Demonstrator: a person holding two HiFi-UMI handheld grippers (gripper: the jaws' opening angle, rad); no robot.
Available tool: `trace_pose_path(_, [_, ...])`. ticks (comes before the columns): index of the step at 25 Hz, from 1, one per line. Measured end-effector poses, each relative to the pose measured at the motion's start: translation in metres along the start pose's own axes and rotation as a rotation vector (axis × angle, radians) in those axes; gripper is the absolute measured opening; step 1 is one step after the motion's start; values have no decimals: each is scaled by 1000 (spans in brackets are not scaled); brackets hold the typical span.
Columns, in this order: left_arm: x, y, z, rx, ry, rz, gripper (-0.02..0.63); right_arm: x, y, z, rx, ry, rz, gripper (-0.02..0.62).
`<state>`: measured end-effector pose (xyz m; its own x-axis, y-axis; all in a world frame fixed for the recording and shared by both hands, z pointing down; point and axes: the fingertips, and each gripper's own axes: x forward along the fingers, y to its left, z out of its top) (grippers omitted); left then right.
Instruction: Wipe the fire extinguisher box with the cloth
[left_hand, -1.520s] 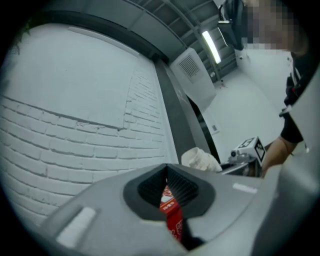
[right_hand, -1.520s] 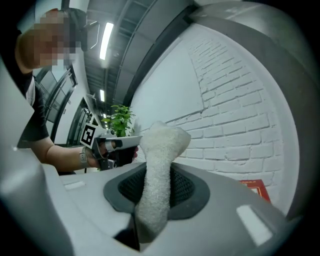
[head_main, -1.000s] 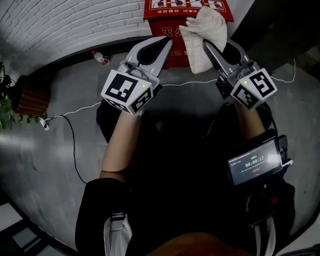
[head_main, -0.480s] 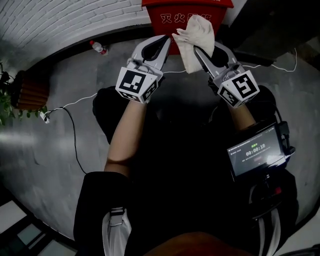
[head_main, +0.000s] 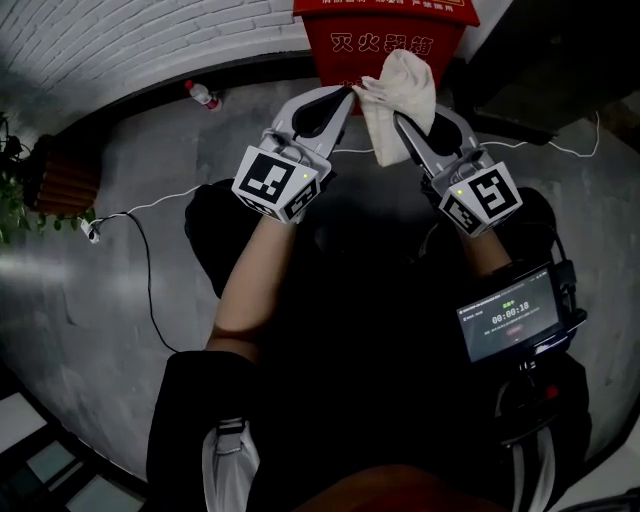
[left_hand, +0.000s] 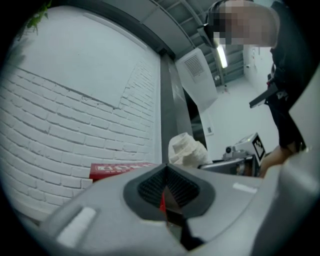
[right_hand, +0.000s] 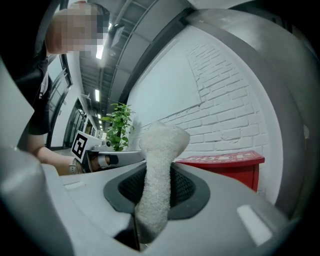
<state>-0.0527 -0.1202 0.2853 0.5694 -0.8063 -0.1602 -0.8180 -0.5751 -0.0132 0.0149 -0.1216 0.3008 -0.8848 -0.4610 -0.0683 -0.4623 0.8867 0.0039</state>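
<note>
Right gripper is clamped on the white cloth, held up in front of the red fire extinguisher box. Left gripper has its jaws pressed together on nothing, right beside the cloth.

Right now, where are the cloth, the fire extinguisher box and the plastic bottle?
cloth (head_main: 400, 100): head view, middle of its folds.
fire extinguisher box (head_main: 385, 35): head view, red front face.
plastic bottle (head_main: 206, 97): head view, clear body.

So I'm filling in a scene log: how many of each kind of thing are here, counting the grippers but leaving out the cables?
grippers: 2, the left gripper and the right gripper
cloth: 1
fire extinguisher box: 1
bottle: 1
potted plant: 1
screen: 1
total: 7
</note>
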Motion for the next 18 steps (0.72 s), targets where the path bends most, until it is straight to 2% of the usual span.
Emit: trace_pose_path(18, [-4,0,-1,26,23,15,3,-7,-5,3,19,-9,-30,101])
